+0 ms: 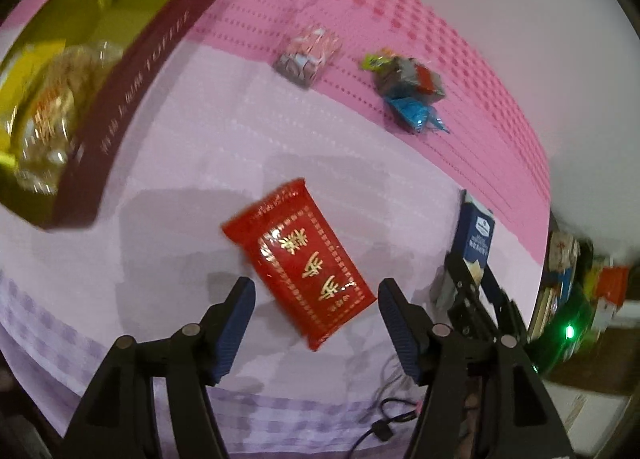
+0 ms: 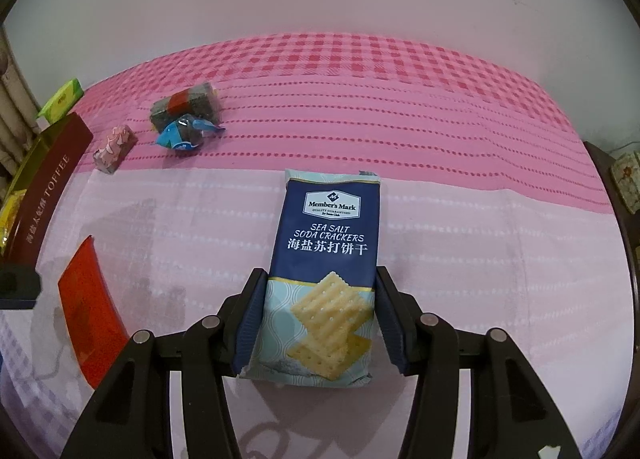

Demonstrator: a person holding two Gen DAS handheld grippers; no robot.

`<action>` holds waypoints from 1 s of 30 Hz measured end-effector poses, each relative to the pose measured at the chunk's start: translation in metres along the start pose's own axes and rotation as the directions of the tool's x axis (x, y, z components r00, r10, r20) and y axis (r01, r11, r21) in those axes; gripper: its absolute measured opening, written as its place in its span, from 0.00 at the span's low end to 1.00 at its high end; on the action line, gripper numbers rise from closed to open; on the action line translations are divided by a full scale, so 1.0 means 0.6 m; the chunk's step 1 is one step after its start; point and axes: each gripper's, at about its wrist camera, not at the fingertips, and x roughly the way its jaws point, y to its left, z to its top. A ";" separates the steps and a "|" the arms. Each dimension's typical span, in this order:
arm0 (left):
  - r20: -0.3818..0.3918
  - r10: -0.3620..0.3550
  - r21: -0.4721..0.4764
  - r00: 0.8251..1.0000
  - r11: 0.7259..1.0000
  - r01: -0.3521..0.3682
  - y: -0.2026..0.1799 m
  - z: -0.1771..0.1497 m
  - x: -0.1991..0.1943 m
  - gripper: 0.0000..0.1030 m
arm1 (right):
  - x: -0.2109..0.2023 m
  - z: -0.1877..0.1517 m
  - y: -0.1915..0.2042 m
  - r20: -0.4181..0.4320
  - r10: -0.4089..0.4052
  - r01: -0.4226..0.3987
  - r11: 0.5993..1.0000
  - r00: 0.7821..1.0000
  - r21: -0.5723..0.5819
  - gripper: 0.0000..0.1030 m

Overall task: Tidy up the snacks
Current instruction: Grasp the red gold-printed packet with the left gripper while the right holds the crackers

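Your right gripper [image 2: 320,307] is clamped on the Sea Salt soda cracker packet [image 2: 326,259], both pads pressed against its long sides near the lower half, the packet pointing away from you over the pale pink part of the tablecloth [image 2: 480,259]. Your left gripper [image 1: 316,307] has its fingers spread wide with nothing between them, hovering over the near end of the red packet [image 1: 300,259], which lies flat and tilted on the cloth. Far left, the maroon toffee box [image 1: 132,87] stands open; a clear-wrapped snack [image 1: 48,119] lies inside its gold interior, though blur hides the details. Far across the cloth, on the darker pink band, the pink-wrapped candy [image 1: 308,55] lies just left of a small cluster of mixed wrapped sweets [image 1: 412,87], the two apart. In the right view, a green carton [image 2: 60,101] sits at the far left beyond the toffee box.
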 end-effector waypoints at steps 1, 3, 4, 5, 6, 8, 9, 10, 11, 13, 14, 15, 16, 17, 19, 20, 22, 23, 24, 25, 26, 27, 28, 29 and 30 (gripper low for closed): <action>-0.006 0.009 -0.016 1.000 1.000 -0.009 0.001 0.002 0.006 0.64 | 0.000 0.000 -0.002 0.000 0.005 -0.005 1.000 1.000 -0.001 0.48; -0.009 0.027 -0.055 1.000 0.998 -0.027 0.000 -0.002 0.015 0.64 | 0.000 -0.002 -0.005 0.003 0.014 -0.014 1.000 1.000 -0.003 0.48; -0.004 0.037 -0.070 0.999 0.997 -0.037 -0.001 -0.004 0.019 0.64 | 0.000 -0.002 -0.006 0.006 0.018 -0.018 1.000 1.000 -0.003 0.48; 0.001 0.046 -0.078 0.999 0.996 -0.046 -0.004 -0.005 0.023 0.64 | -0.002 -0.005 -0.006 0.008 0.019 -0.019 1.000 1.000 -0.003 0.48; 0.008 0.056 -0.083 0.998 0.995 -0.055 -0.008 -0.007 0.026 0.64 | -0.002 -0.006 -0.006 0.009 0.019 -0.019 1.000 1.000 -0.006 0.48; 0.023 0.071 -0.088 0.997 0.994 -0.069 -0.017 -0.008 0.033 0.64 | -0.003 -0.007 -0.007 0.011 0.020 -0.020 1.000 1.000 -0.011 0.48; 0.026 0.081 -0.092 0.996 0.993 -0.078 -0.021 -0.009 0.036 0.64 | -0.004 -0.007 -0.007 0.012 0.022 -0.022 1.000 1.000 -0.013 0.48; 0.032 0.093 -0.104 0.995 0.991 -0.089 -0.024 -0.009 0.039 0.64 | -0.003 -0.006 -0.007 0.013 0.024 -0.024 1.000 1.000 -0.014 0.48; 0.039 0.101 -0.114 0.994 0.989 -0.096 -0.025 -0.011 0.043 0.64 | -0.004 -0.007 -0.007 0.014 0.027 -0.027 1.000 1.000 -0.014 0.48; 0.052 0.132 -0.139 0.990 0.982 -0.124 -0.027 -0.010 0.050 0.64 | -0.004 -0.007 -0.010 0.016 0.032 -0.032 0.999 0.999 -0.012 0.48; 0.057 0.138 -0.149 0.989 0.980 -0.128 -0.024 -0.009 0.050 0.64 | -0.004 -0.008 -0.010 0.017 0.035 -0.035 0.999 0.999 -0.011 0.48; 0.066 0.148 -0.156 0.987 0.978 -0.136 -0.025 -0.008 0.051 0.64 | -0.005 -0.008 -0.011 0.018 0.036 -0.036 0.999 0.999 -0.011 0.48; 0.073 0.164 -0.161 0.984 0.975 -0.150 -0.027 -0.006 0.054 0.64 | -0.005 -0.009 -0.011 0.020 0.037 -0.037 0.999 0.999 -0.012 0.48; 0.075 0.171 -0.164 0.982 0.974 -0.157 -0.029 -0.006 0.055 0.64 | -0.005 -0.009 -0.011 0.021 0.038 -0.038 0.999 0.999 -0.012 0.48; 0.087 0.193 -0.157 0.977 0.971 -0.178 -0.037 -0.007 0.059 0.65 | -0.006 -0.010 -0.011 0.023 0.038 -0.038 0.999 0.999 -0.012 0.48; 0.089 0.202 -0.138 0.975 0.972 -0.189 -0.042 -0.007 0.062 0.68 | -0.006 -0.010 -0.012 0.024 0.040 -0.040 0.999 0.999 -0.011 0.48; 0.095 0.220 -0.123 0.971 0.970 -0.208 -0.045 -0.009 0.066 0.68 | -0.006 -0.011 -0.013 0.026 0.044 -0.044 0.999 0.999 -0.008 0.48; 0.095 0.225 -0.120 0.970 0.970 -0.213 -0.045 -0.010 0.068 0.68 | -0.006 -0.011 -0.013 0.026 0.046 -0.045 0.999 0.999 -0.007 0.48; 0.101 0.233 -0.106 0.967 0.969 -0.222 -0.047 -0.012 0.069 0.68 | -0.006 -0.011 -0.013 0.027 0.047 -0.047 0.999 0.999 -0.006 0.48; 0.100 0.239 -0.100 0.966 0.968 -0.230 -0.049 -0.013 0.070 0.68 | -0.007 -0.011 -0.014 0.027 0.050 -0.050 0.999 0.998 -0.003 0.48; 0.106 0.244 -0.092 0.964 0.968 -0.235 -0.051 -0.014 0.071 0.68 | -0.007 -0.011 -0.015 0.027 0.051 -0.051 0.999 0.998 -0.001 0.48; 0.113 0.246 -0.089 0.963 0.968 -0.236 -0.051 -0.016 0.070 0.68 | -0.006 -0.011 -0.015 0.027 0.053 -0.053 0.999 0.998 0.000 0.48; 0.120 0.248 -0.086 0.961 0.967 -0.239 -0.052 -0.017 0.071 0.68 | -0.006 -0.011 -0.015 0.027 0.054 -0.054 0.999 0.998 0.002 0.48; 0.128 0.251 -0.080 0.959 0.967 -0.243 -0.054 -0.020 0.071 0.68 | -0.007 -0.011 -0.015 0.028 0.055 -0.055 0.998 0.998 0.002 0.48; 0.137 0.258 -0.070 0.957 0.966 -0.250 -0.055 -0.022 0.071 0.68 | -0.007 -0.010 -0.015 0.027 0.055 -0.056 0.998 0.998 0.003 0.48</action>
